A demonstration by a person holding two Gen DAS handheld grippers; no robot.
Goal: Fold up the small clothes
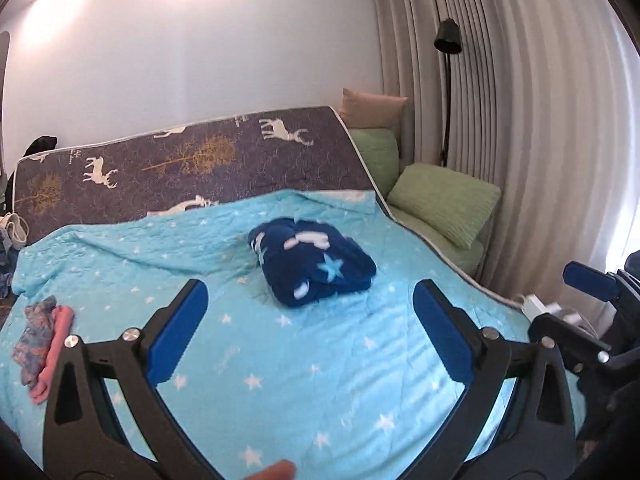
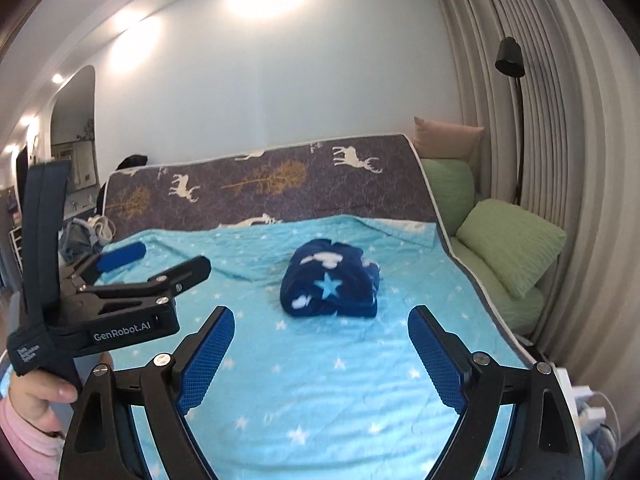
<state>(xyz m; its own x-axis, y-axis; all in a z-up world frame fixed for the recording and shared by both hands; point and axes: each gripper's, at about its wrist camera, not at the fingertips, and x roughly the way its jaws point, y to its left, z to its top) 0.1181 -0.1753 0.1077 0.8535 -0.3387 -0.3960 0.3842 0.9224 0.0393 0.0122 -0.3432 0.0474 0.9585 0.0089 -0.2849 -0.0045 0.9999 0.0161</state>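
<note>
Our left gripper and right gripper both gape wide, holding nothing. Straight ahead of both, well apart, the folded navy fleece garment with pale stars sits on the turquoise star-print bedspread, neither hand clearly nearer.

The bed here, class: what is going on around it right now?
A person holds a two-finger claw in each hand over a bed with a light blue star blanket. Both the left claw and the right claw are open and empty. A dark blue fleece garment lies folded into a bundle in the middle of the blanket, apart from both claws. A small pink and patterned piece of clothing lies near the bed's left edge, not yet folded.
</note>
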